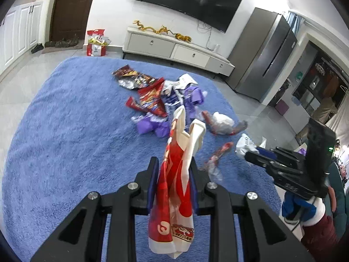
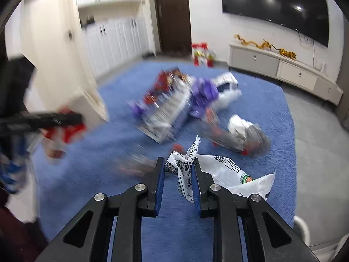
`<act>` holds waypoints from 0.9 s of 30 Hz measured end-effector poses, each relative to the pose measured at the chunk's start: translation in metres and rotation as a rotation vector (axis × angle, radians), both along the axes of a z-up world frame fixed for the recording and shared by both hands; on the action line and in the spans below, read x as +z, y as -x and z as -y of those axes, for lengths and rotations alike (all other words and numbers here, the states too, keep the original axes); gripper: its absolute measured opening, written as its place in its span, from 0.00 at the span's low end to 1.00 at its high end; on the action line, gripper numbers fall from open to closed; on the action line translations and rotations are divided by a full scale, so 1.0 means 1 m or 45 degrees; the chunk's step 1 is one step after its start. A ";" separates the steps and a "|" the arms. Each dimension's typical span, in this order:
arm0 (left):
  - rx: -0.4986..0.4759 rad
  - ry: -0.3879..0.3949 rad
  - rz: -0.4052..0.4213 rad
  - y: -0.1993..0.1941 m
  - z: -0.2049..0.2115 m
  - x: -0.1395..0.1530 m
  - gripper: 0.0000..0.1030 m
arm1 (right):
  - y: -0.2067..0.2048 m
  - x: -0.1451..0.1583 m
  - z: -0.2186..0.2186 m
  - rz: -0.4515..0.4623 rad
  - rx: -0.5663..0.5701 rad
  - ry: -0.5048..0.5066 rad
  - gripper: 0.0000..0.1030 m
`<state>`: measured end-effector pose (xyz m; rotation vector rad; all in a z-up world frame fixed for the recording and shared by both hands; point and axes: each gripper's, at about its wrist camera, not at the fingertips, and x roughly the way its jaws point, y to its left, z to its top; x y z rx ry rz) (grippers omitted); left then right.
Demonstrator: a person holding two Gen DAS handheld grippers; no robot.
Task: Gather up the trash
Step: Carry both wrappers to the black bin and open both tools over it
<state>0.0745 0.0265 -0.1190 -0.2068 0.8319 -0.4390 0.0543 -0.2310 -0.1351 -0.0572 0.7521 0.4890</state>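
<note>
Snack wrappers and crumpled bags [image 1: 150, 96] lie heaped on a blue carpet [image 1: 65, 131]. My left gripper [image 1: 173, 161] is shut on a red and white plastic bag [image 1: 174, 174] that hangs down between its fingers. My right gripper [image 2: 178, 162] is shut on a white printed plastic bag [image 2: 226, 170], whose crumpled top sticks up between the pads. The right wrist view shows the trash heap [image 2: 174, 100] blurred beyond it. The left wrist view has the right gripper [image 1: 250, 156] at the right with white plastic at its tip. The left gripper [image 2: 72, 118] appears blurred at the left of the right wrist view.
A low TV cabinet [image 1: 174, 48] and wall TV stand behind the carpet, a tall fridge [image 1: 266, 52] at the right. A red gift bag [image 1: 96, 43] sits by the brown door. White cupboards [image 2: 113, 39] line the left wall. A person's sleeve [image 1: 316, 229] shows at the lower right.
</note>
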 end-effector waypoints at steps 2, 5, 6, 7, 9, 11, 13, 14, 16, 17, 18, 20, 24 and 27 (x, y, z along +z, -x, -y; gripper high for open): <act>-0.029 0.003 0.006 0.001 0.008 0.007 0.24 | 0.009 0.009 0.006 0.026 -0.007 -0.085 0.22; -0.101 0.019 0.002 -0.002 0.031 0.022 0.24 | 0.023 0.022 0.026 0.062 -0.038 -0.241 0.22; -0.132 0.016 0.006 -0.004 0.043 0.028 0.24 | 0.028 0.026 0.035 0.076 -0.055 -0.291 0.22; -0.163 0.008 0.011 -0.006 0.056 0.034 0.24 | 0.034 0.030 0.046 0.091 -0.077 -0.333 0.22; -0.236 -0.012 0.023 -0.009 0.085 0.044 0.24 | 0.041 0.034 0.065 0.109 -0.125 -0.386 0.22; -0.301 -0.038 0.031 -0.013 0.115 0.050 0.24 | 0.049 0.034 0.090 0.121 -0.198 -0.423 0.22; -0.376 -0.062 0.018 -0.018 0.153 0.052 0.24 | 0.057 0.028 0.124 0.120 -0.303 -0.487 0.22; -0.408 -0.072 0.006 -0.020 0.170 0.051 0.24 | 0.059 0.025 0.136 0.118 -0.341 -0.507 0.22; -0.473 -0.099 -0.030 -0.024 0.211 0.046 0.24 | 0.068 0.014 0.167 0.109 -0.454 -0.556 0.22; -0.500 -0.106 -0.048 -0.025 0.228 0.043 0.24 | 0.072 0.009 0.183 0.103 -0.509 -0.583 0.22; -0.533 -0.115 -0.073 -0.028 0.251 0.037 0.24 | 0.077 -0.001 0.202 0.094 -0.584 -0.610 0.22; -0.575 -0.132 -0.112 -0.032 0.286 0.026 0.24 | 0.083 -0.015 0.225 0.079 -0.675 -0.650 0.22; -0.618 -0.160 -0.189 -0.042 0.349 0.003 0.24 | 0.089 -0.043 0.265 0.042 -0.827 -0.726 0.23; -0.614 -0.161 -0.255 -0.054 0.386 -0.016 0.24 | 0.088 -0.065 0.287 0.009 -0.914 -0.790 0.23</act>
